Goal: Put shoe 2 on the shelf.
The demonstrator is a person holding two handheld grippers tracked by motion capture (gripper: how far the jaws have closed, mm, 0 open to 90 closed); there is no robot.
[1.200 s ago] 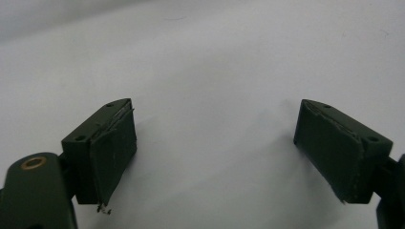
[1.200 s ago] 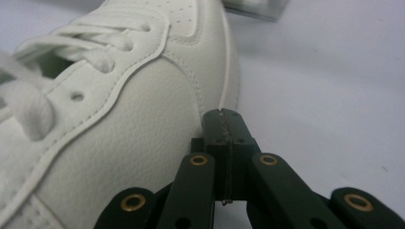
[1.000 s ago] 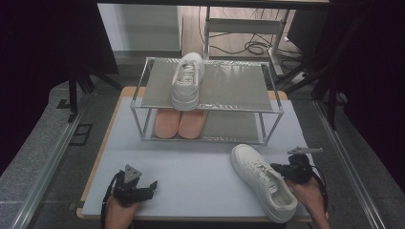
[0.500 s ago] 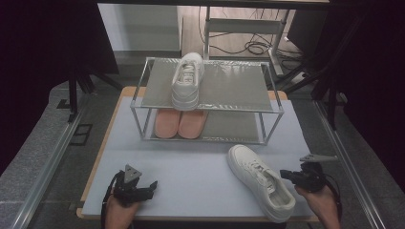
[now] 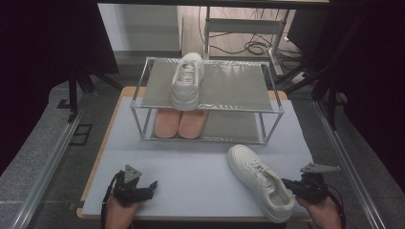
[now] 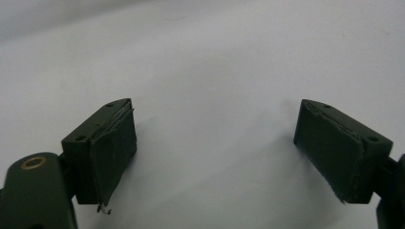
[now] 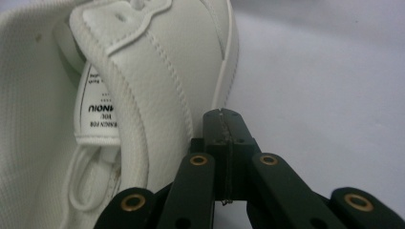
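Your right gripper (image 5: 292, 185) sits at the heel of a white sneaker (image 5: 260, 180) on the near right of the tabletop (image 5: 191, 176), its jaws pressed together on nothing, tips just beside the heel collar; whether they touch the leather cannot be told from the right gripper view. Your left gripper (image 5: 143, 188) rests at the near left, well apart from the shoe, jaws spread wide over bare tabletop.

The sneaker stands on its sole, long axis running diagonally: toe aimed away from you and to the left, toward the wire shoe rack (image 5: 210, 95), heel toward your right hand at the near edge. Its likely mate (image 5: 187, 80) stands on the rack's top shelf, with a pink pair (image 5: 181, 123) on the shelf below.

Expect the shoe to be light, with a stiff rubber sole and a soft, padded upper that gives under pressure. The smooth leather may slip in a shallow pinch. The padded heel collar (image 7: 138, 90) looks like the best hold: one jaw inside the opening, one outside, seated deep so the toe does not sag or swing when lifted.
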